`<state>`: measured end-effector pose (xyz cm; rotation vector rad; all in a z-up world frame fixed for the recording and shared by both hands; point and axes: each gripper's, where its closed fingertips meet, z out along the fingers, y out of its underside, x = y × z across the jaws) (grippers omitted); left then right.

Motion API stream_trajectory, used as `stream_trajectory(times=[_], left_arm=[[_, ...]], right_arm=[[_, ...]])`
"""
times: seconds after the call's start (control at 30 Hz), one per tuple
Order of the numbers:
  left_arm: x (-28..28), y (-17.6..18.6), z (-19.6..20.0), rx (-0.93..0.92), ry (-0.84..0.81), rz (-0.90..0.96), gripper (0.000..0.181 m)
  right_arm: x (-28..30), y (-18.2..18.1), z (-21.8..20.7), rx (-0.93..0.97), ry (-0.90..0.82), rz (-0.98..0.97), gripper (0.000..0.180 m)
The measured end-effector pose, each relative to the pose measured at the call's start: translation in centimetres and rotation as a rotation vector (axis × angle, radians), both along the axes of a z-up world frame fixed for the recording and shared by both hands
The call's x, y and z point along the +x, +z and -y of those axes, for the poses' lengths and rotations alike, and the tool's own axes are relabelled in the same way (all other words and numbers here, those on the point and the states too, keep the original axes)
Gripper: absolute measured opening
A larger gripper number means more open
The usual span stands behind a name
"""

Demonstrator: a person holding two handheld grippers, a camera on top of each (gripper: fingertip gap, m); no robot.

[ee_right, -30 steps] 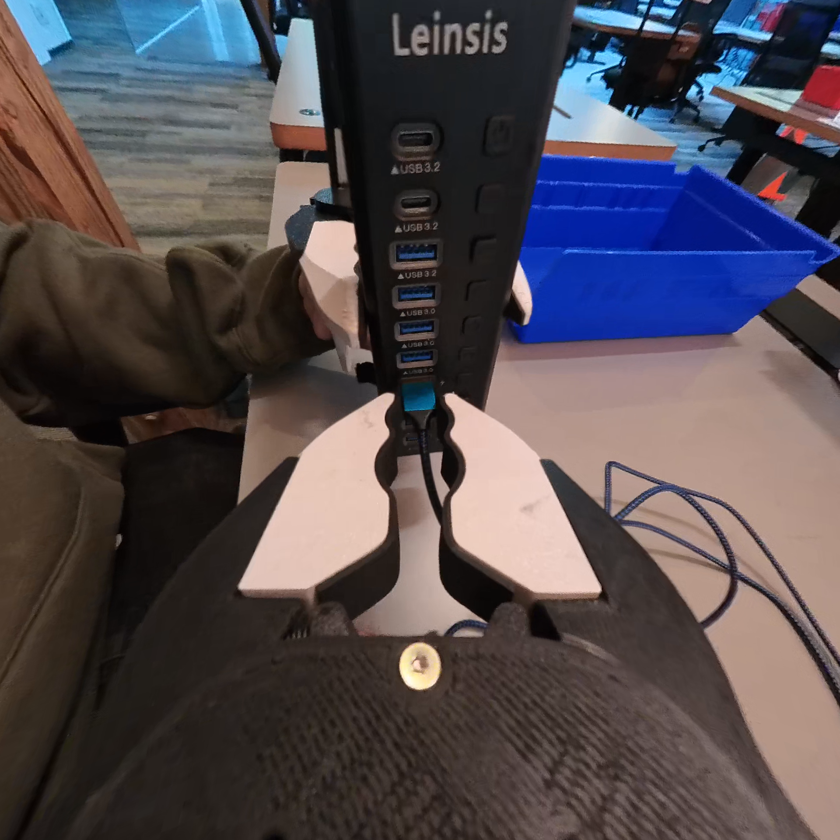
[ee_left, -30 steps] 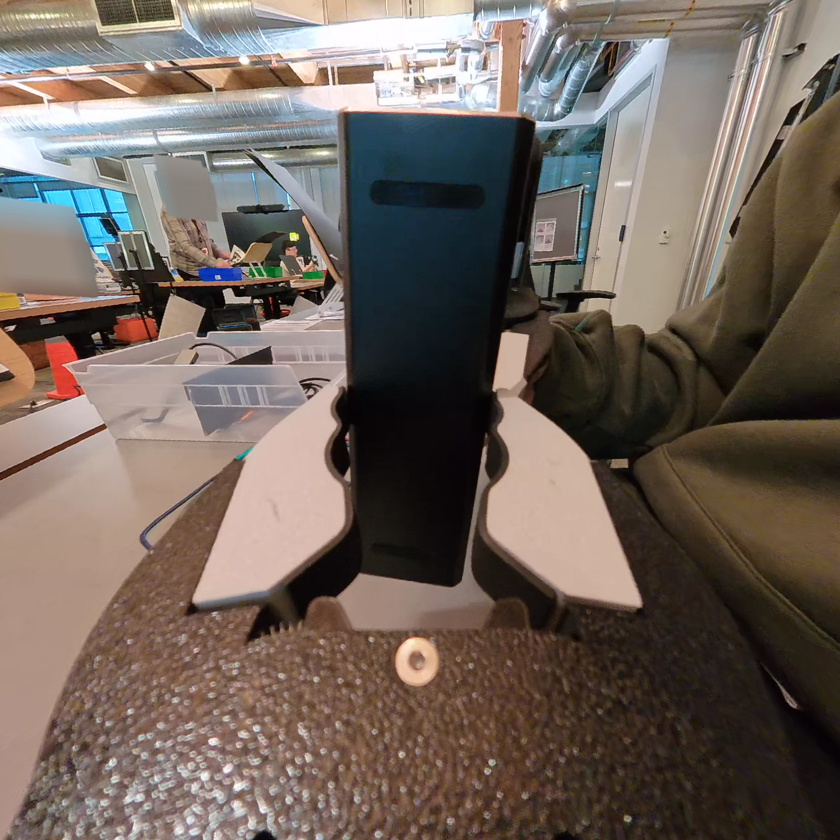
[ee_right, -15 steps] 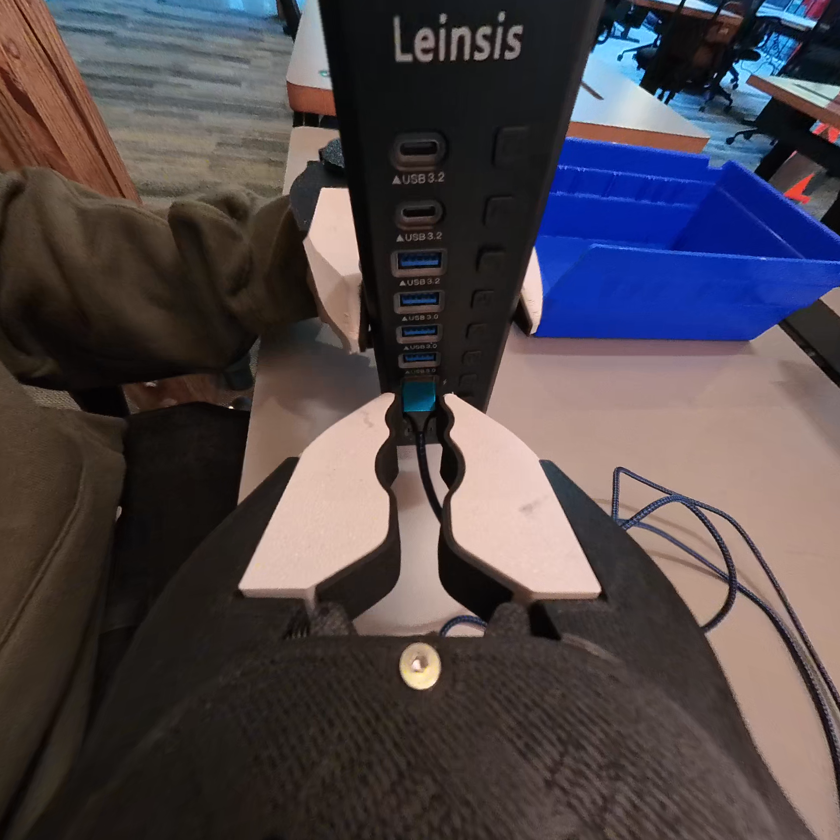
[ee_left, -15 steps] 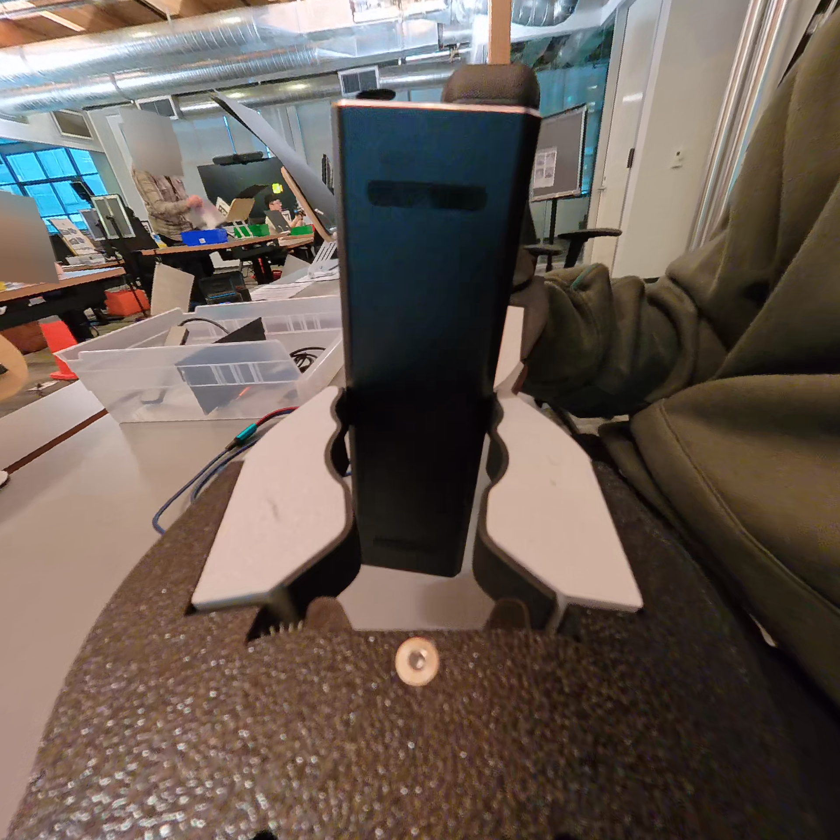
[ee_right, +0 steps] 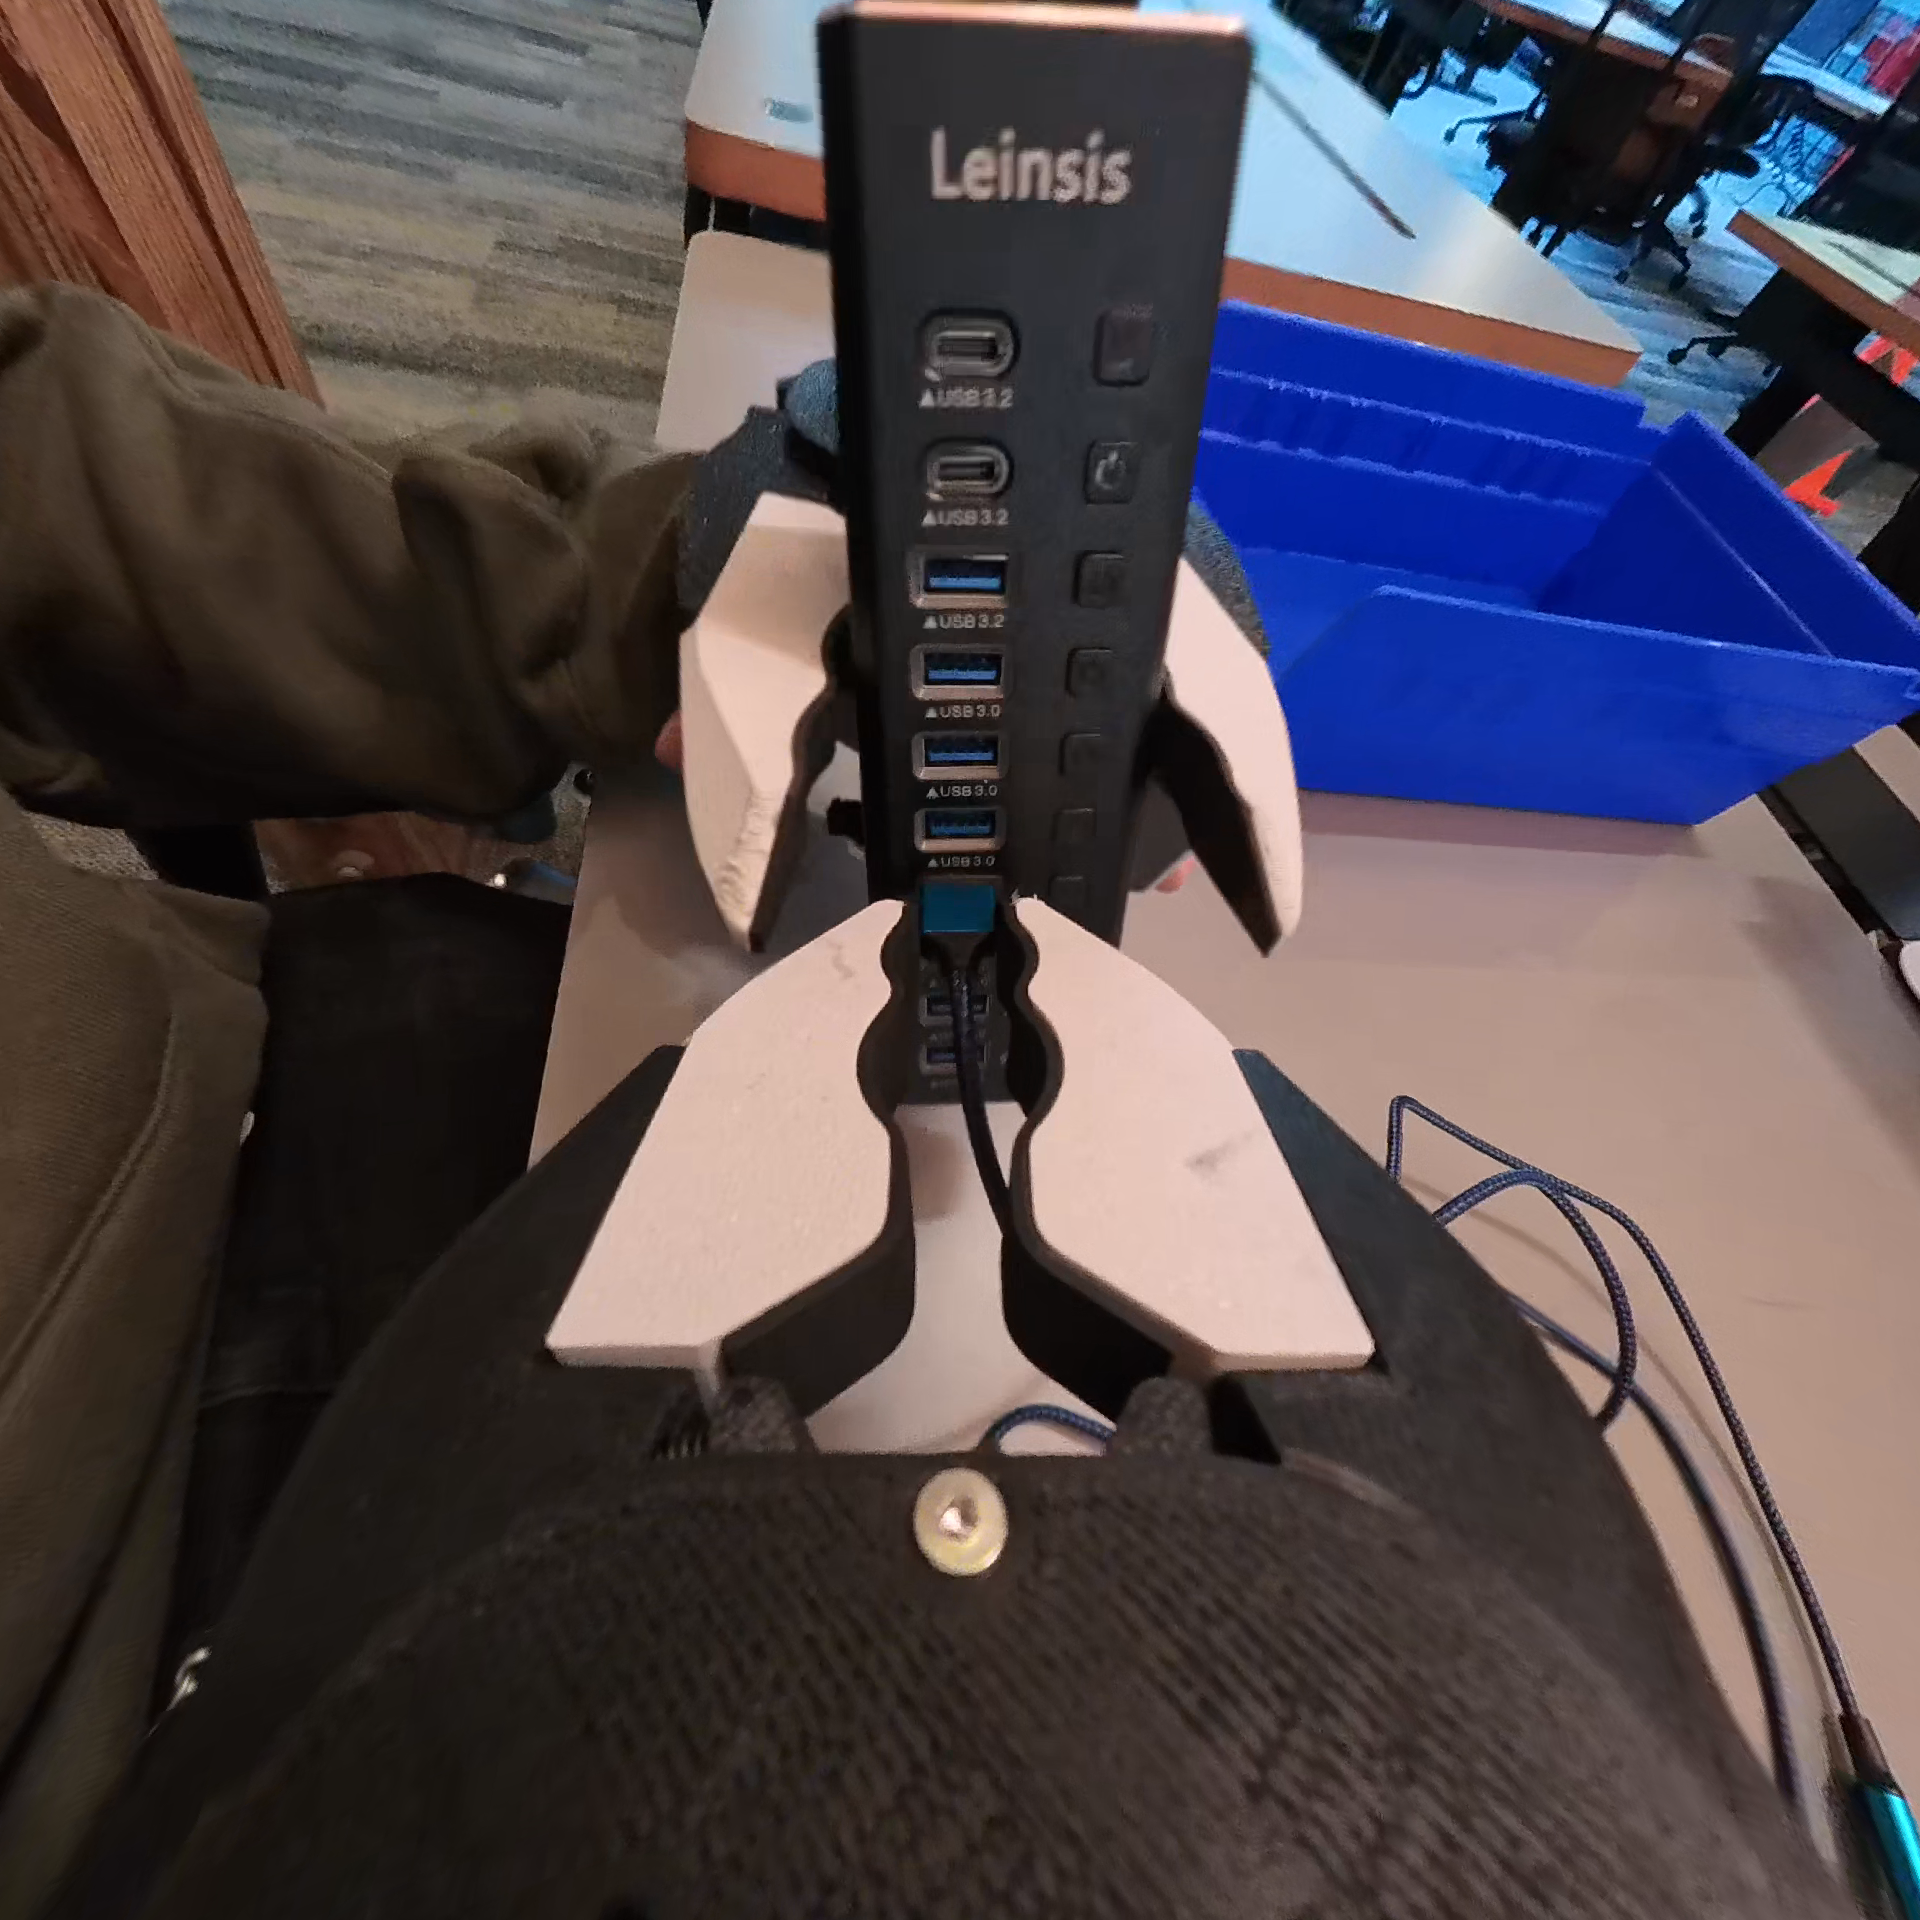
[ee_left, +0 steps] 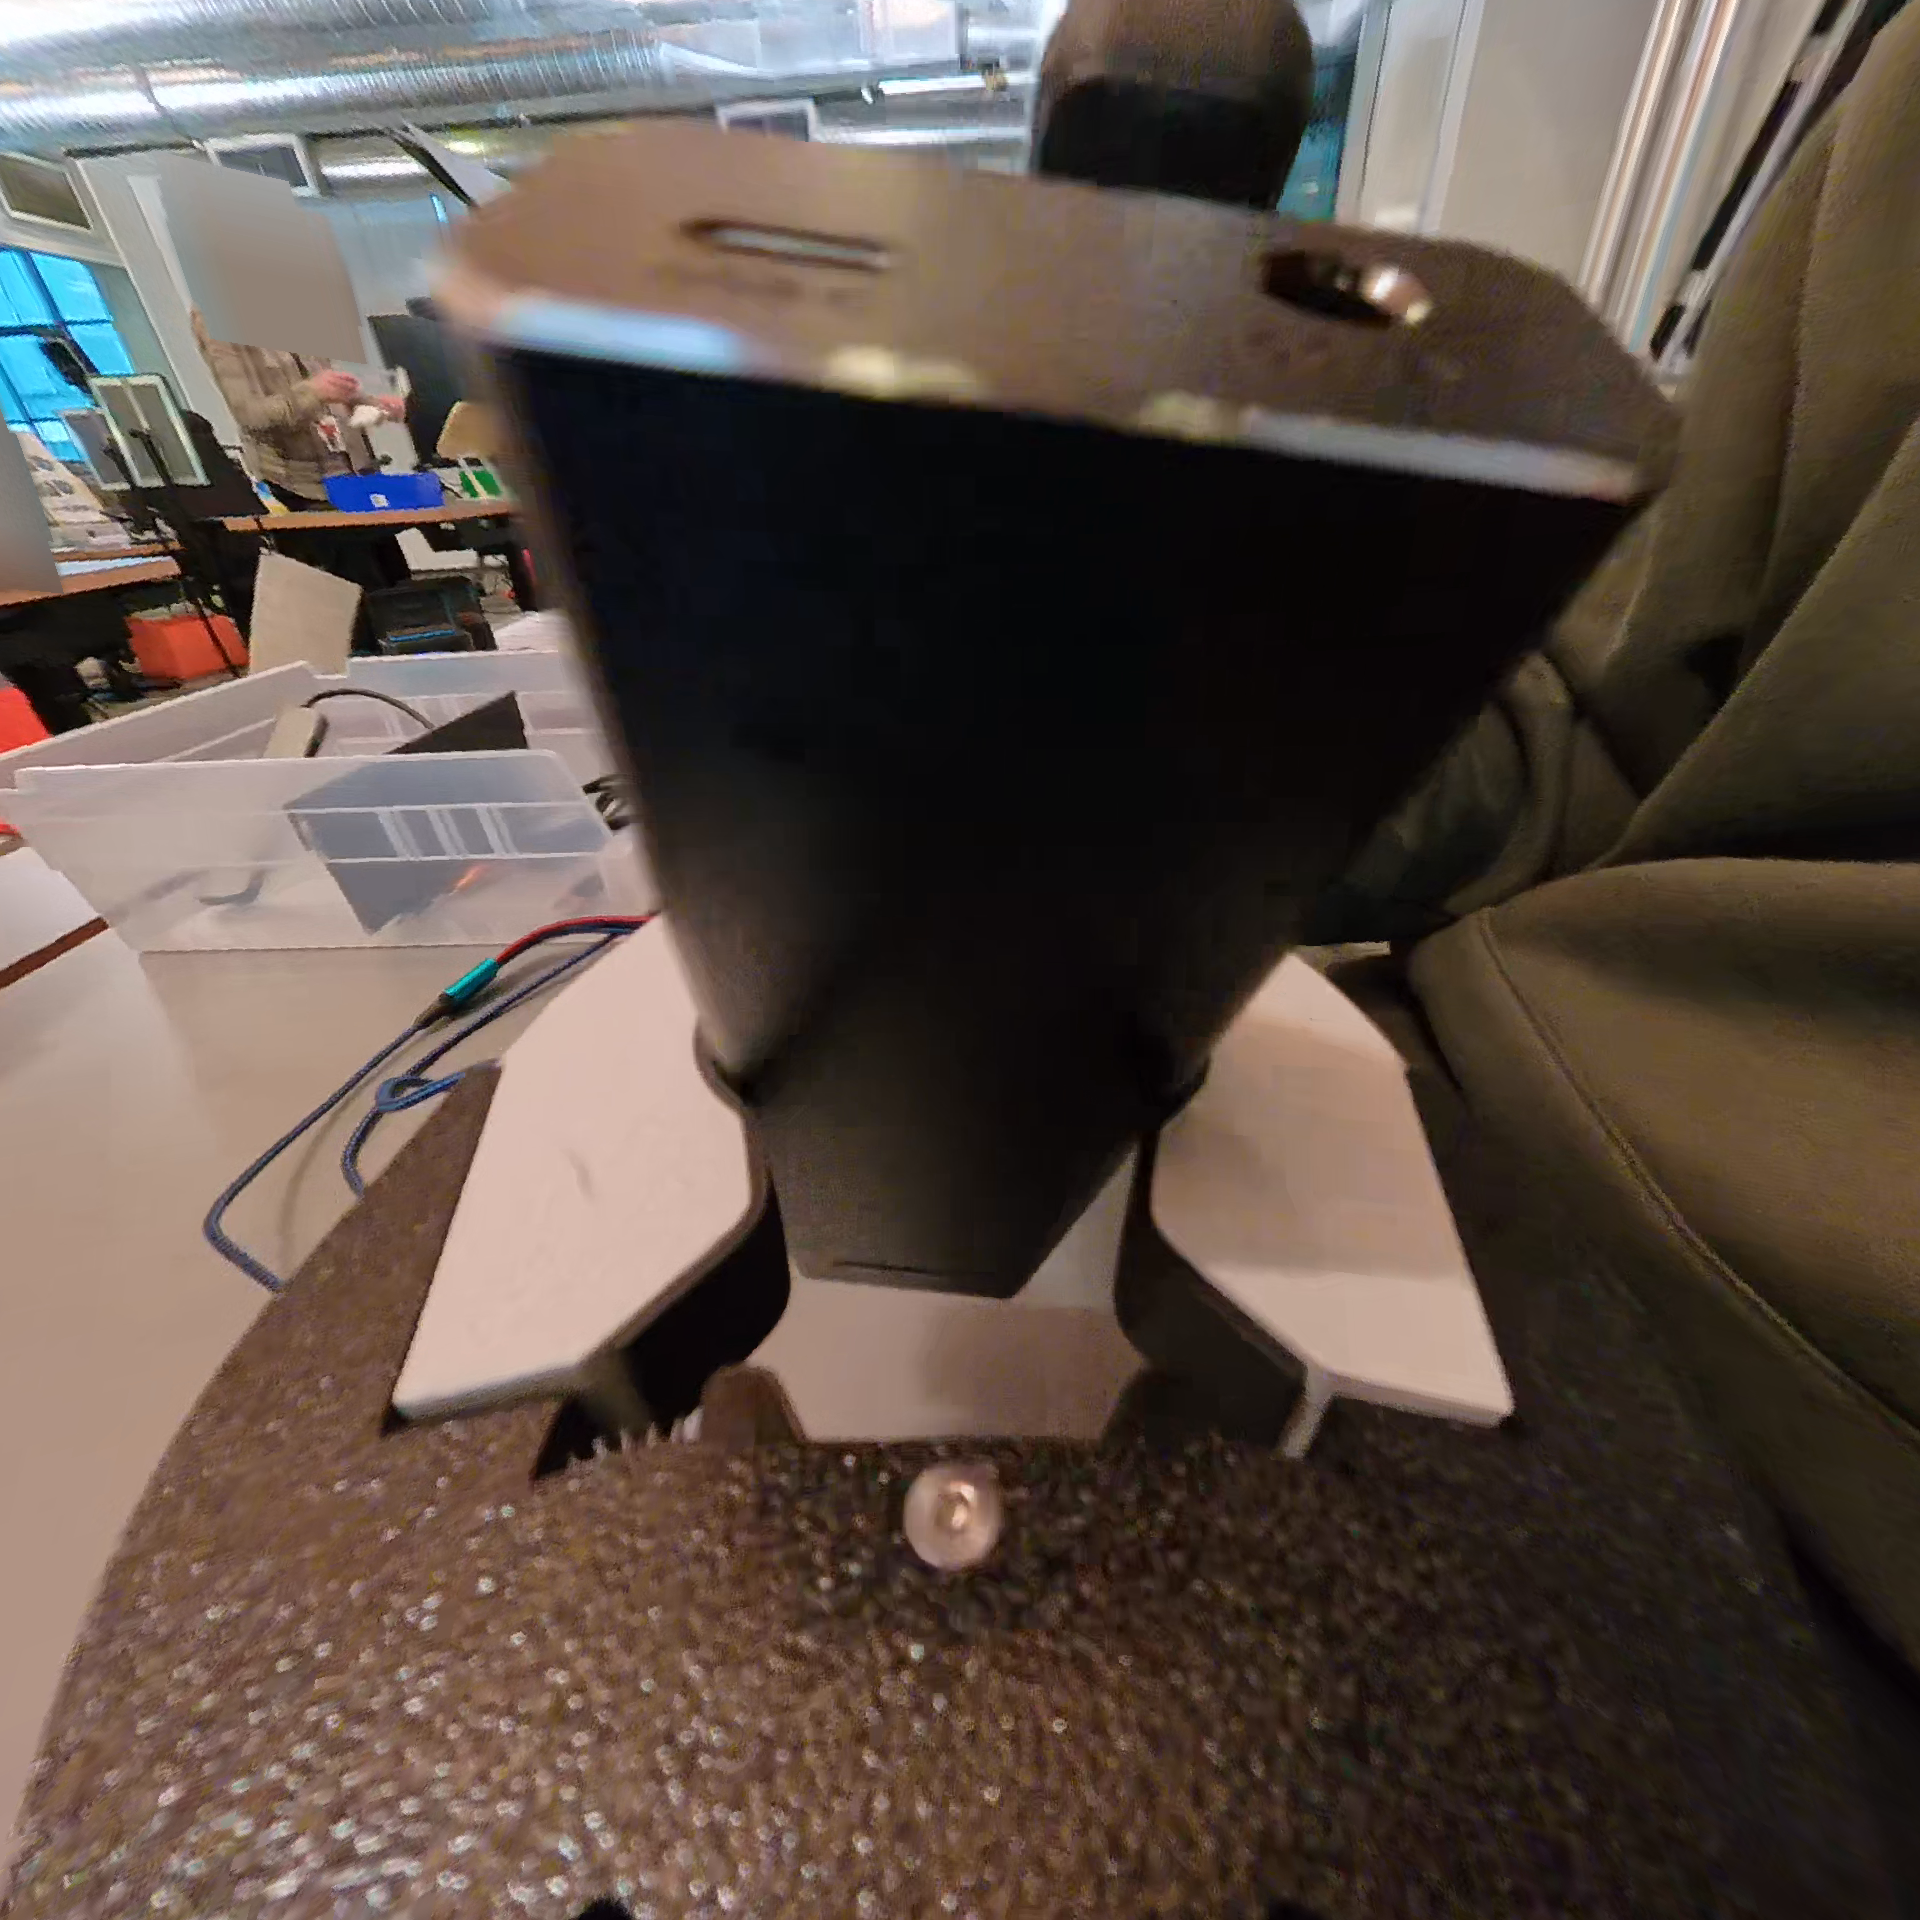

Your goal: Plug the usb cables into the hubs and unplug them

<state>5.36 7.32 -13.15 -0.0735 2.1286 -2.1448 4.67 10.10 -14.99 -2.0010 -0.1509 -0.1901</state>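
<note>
The left gripper (ee_left: 951, 1091) clamps the tall black multi-port USB hub (ee_right: 1023, 499), standing above the pale table (ee_right: 1507, 997). The right gripper (ee_right: 958, 925) pinches the teal metal USB plug (ee_right: 958, 910) at a low port; its blue braided cable (ee_right: 1621, 1278) trails right, near a blue plastic bin (ee_right: 1558, 707).

Black USB hub (ee_right: 1023, 540), tall slab w/ column of ports + buttons, standing on end, top leaning toward left wrist cam. Teal USB plug (ee_right: 957, 911) seated in a lower port; blue braided cable (ee_right: 1621, 1299) loops over table.
</note>
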Motion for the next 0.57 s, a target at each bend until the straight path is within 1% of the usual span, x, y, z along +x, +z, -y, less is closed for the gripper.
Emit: stream_trajectory(times=[0.07,0.17,0.23,0.3,0.4,0.5,0.57], left_arm=[[0.1,0.2,0.2,-0.013,0.011,0.009,0.076],[0.6,0.9,0.3,-0.032,0.046,0.026,0.075],[0.7,0.9,0.4,-0.037,0.048,0.017,0.075],[0.7,0.4,0.5,-0.003,0.052,0.018,0.074],[0.6,0.6,0.4,-0.025,0.034,-0.001,0.073],[0.0,0.8,0.5,-0.013,0.008,0.013,0.073],[-0.1,1.0,0.5,0.01,0.022,0.041,0.072]], right_arm=[[0.1,0.0,0.1,-0.002,-0.01,-0.01,0.014],[0.4,0.3,0.0,0.044,-0.028,-0.056,0.014],[0.3,0.0,0.0,0.021,-0.027,-0.046,0.014],[0.3,-0.4,0.1,-0.004,-0.025,-0.057,0.014],[0.2,-0.2,0.2,-0.006,-0.048,-0.124,0.014],[-0.3,0.0,0.5,-0.041,-0.051,-0.131,0.014],[-0.4,0.6,0.8,-0.048,-0.063,-0.13,0.015]])
